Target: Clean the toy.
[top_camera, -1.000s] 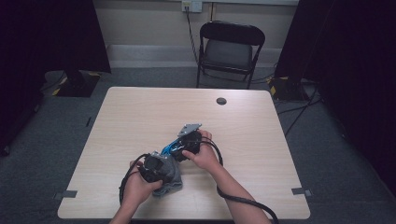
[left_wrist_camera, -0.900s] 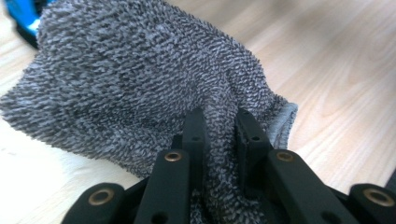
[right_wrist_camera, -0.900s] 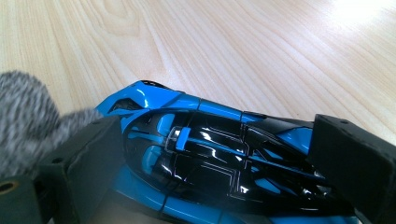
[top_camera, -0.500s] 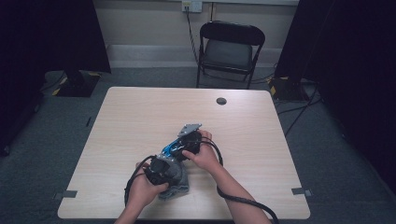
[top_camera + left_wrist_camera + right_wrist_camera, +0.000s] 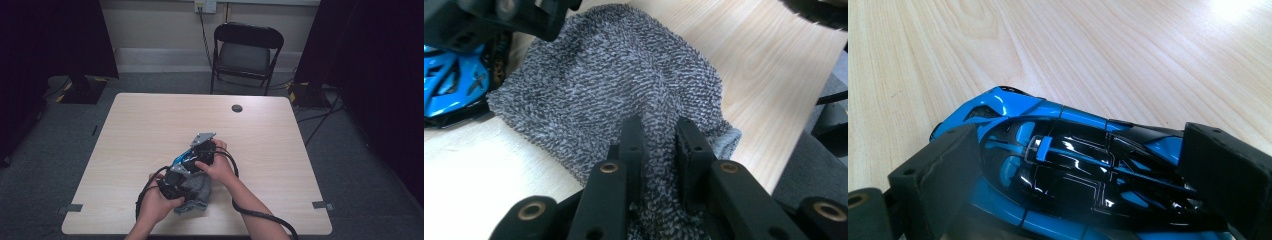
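A blue and black toy car (image 5: 1073, 170) is clasped across its body by the right gripper (image 5: 1073, 185); its glossy, hard shell is judged light but slippery, best taken at the flanks. A soft grey towel (image 5: 614, 95), limp and easily bunched, is pinched by the clenched left gripper (image 5: 659, 150) near the table's (image 5: 150, 125) front edge. No containers are seen; whether towel and car touch is unclear.

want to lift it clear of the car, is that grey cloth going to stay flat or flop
The cloth will likely flop: it already puckers into a ridge where the left gripper pinches it. Its looped pile looks soft and thin, so it is probably light for its size. The fuzzy surface should resist slipping from the jaws, though it may drag on the car beside it.
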A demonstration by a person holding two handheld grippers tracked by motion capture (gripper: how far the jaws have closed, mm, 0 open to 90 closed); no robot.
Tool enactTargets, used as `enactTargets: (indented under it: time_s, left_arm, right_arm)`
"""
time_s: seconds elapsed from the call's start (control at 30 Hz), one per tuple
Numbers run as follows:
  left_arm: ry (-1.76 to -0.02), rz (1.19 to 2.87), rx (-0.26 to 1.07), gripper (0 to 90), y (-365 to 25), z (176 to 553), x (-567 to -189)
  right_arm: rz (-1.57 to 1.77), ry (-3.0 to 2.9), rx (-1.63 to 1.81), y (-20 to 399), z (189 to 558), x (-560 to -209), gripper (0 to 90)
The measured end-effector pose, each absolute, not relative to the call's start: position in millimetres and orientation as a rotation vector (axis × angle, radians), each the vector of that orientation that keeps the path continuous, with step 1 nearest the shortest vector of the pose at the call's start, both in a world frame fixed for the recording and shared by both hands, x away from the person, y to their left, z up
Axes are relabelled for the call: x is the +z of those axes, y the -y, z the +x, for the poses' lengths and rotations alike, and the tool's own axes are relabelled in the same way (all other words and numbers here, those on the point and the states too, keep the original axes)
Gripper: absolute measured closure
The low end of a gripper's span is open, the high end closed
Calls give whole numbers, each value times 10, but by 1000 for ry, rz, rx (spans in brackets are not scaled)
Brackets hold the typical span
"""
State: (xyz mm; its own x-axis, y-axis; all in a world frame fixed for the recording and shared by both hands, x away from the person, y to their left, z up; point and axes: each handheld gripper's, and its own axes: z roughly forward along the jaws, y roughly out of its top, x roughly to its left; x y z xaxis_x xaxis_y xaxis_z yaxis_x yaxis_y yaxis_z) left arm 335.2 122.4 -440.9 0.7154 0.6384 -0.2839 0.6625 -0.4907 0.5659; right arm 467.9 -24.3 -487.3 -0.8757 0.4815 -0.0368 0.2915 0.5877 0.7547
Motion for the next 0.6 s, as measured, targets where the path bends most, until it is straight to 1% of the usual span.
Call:
enactTargets:
  time_s: [0.3,0.6]
  left_arm:
    - [-1044,2158,35,763,-1630,3363,-4166]
    - [-1115,2113,136,760,-2021,3450,-4048]
  right_arm:
    - [639,-2579,1164,244,4677,-4874,29]
    - [641,-2580,1163,243,4680,-4871,29]
